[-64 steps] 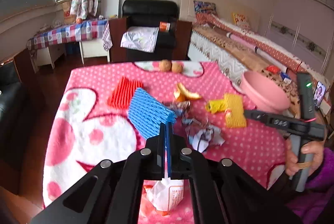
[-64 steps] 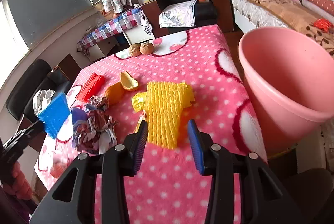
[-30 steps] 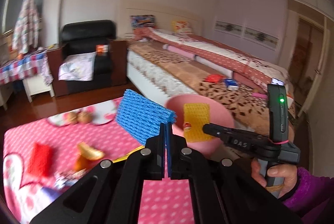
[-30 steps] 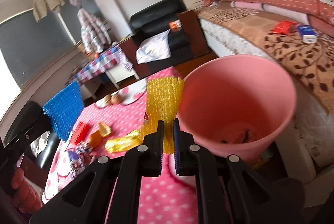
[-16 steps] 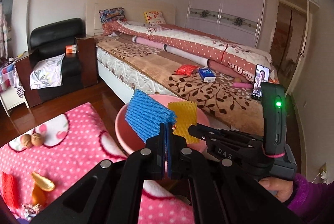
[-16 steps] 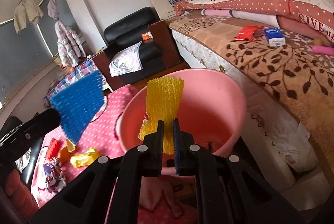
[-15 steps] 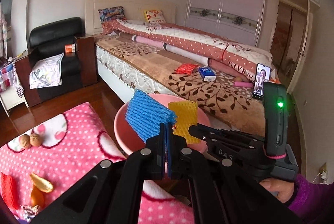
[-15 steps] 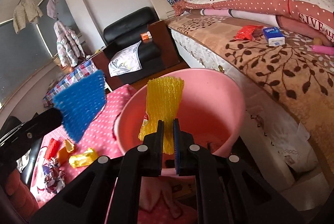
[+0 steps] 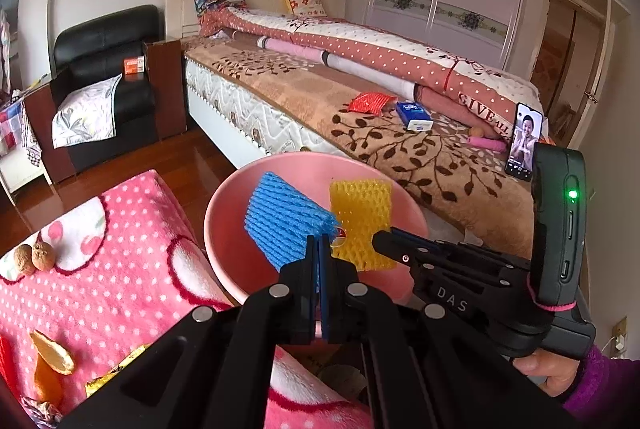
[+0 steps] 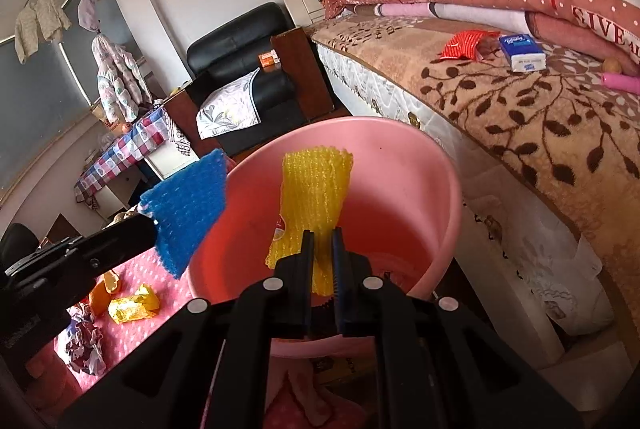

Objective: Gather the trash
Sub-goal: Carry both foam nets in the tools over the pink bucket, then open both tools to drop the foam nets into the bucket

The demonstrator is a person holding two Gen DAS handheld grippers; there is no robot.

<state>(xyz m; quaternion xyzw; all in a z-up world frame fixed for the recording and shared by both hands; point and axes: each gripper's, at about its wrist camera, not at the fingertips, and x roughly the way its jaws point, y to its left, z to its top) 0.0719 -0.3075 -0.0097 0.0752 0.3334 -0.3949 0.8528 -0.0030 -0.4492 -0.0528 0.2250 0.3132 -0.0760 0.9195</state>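
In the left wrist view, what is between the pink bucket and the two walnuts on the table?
In the left wrist view, only the pink dotted tablecloth lies between the pink bucket and the two walnuts; no trash lies on that stretch.

Both wrist views look down along their fingers, close over the shared pink bucket (image 9: 224, 213) beside the bed (image 10: 520, 117)

Soft daylight, sharp focus, fisheye bending, dark vignetted corners

One pink basin (image 9: 224, 213), two foam nets (image 9: 280, 221), two walnuts (image 9: 34, 258), two orange peels (image 9: 52, 353)
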